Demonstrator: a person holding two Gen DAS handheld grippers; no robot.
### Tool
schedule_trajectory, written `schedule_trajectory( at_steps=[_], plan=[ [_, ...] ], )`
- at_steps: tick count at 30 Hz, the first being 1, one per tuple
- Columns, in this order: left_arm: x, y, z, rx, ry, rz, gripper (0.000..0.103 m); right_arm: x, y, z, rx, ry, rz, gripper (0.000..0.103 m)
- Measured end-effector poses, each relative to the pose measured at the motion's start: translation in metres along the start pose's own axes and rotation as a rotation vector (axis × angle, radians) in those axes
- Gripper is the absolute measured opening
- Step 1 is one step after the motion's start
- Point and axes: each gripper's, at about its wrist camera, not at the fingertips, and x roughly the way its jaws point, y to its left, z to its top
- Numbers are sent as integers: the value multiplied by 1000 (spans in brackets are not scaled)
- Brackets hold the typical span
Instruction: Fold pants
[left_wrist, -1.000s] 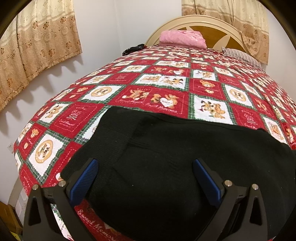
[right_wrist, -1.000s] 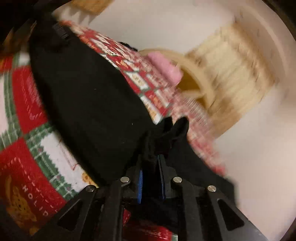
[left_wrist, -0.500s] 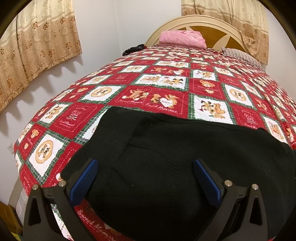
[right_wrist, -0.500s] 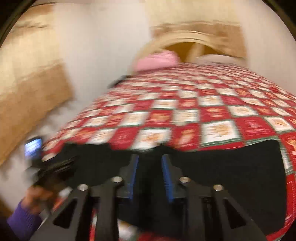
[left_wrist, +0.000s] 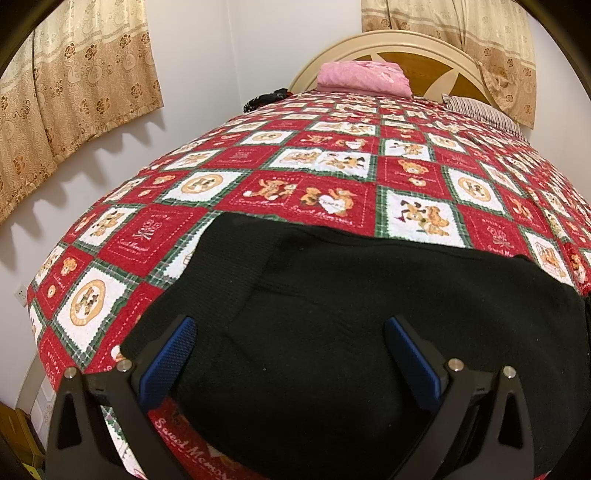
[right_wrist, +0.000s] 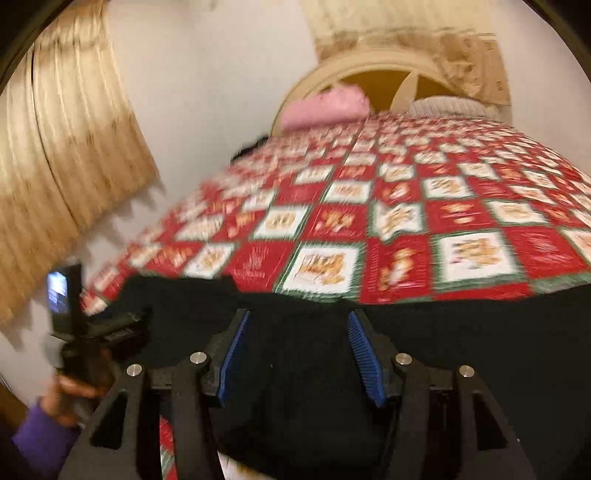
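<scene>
The black pants lie flat on the quilt at the near end of the bed, a folded dark slab whose far edge runs across the patchwork squares and whose left corner stops short of the bed's left edge. In the right wrist view the same pants fill the lower half, blurred.

The left gripper hangs over the pants with its jaws wide apart; its blue pads stand clear of the cloth on either side and pinch nothing. The right gripper also sits above the pants, its jaws opening, about halfway apart, with cloth below and between the pads but not pressed by them.

At the left edge of the right wrist view a hand in a purple sleeve holds the other gripper's black handle.

At the far end of the bed a pink pillow rests against the rounded headboard, with a striped pillow at the far right corner. Beige curtains hang along the wall on the left.
</scene>
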Motion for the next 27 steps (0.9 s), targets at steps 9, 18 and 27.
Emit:
schedule_trajectory(
  at_steps=[9,18,27],
  plan=[
    [-6,6,1,-4,16,-19,103,-22,-16,-60,-36,42,-94,57],
    [-55,99,-8,-191,-45,97,103,-30,13,-42,22,-53,47,56],
    [-40,98,-23,-237,54,-37,99,10,36,-61,47,78,86,57]
  ],
)
